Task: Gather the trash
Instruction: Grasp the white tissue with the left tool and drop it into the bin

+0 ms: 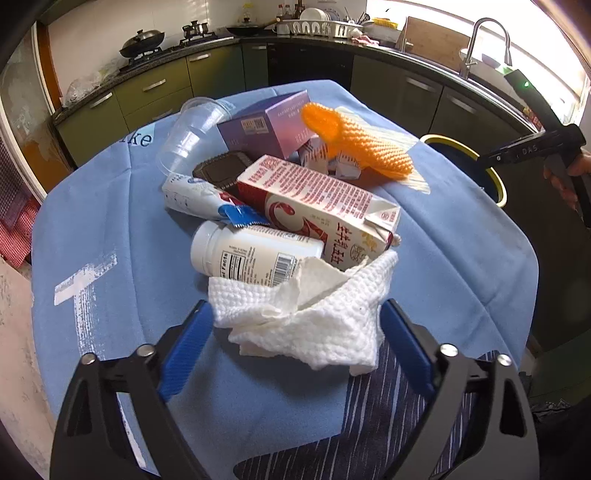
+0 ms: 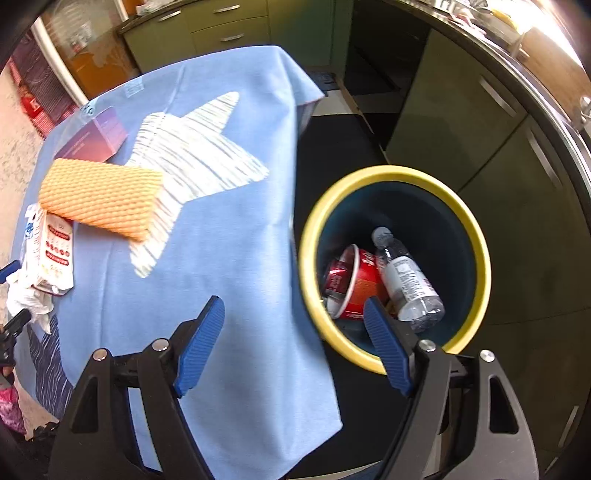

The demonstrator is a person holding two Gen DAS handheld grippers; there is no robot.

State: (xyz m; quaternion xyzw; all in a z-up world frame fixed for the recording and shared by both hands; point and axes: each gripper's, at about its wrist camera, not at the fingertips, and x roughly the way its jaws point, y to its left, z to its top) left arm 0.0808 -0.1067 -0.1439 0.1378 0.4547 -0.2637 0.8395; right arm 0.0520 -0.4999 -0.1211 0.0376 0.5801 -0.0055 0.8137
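Trash bin (image 2: 476,236) w/ red cup (image 2: 360,284), bottle (image 2: 406,280), right gripper (image 2: 293,345) released, left gripper (image 1: 295,341) straddling paper towel (image 1: 306,314).

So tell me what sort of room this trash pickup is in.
A home kitchen, most likely. A wok sits on a gas hob along the far counter, a dish rack holds plates, and a tall faucet stands over a sink.

Paper towel (image 1: 306,325) lies nearest on the counter (image 1: 110,229), bottle (image 1: 251,254) and carton (image 1: 317,206) behind it; bin (image 2: 395,266) stands right of the counter.
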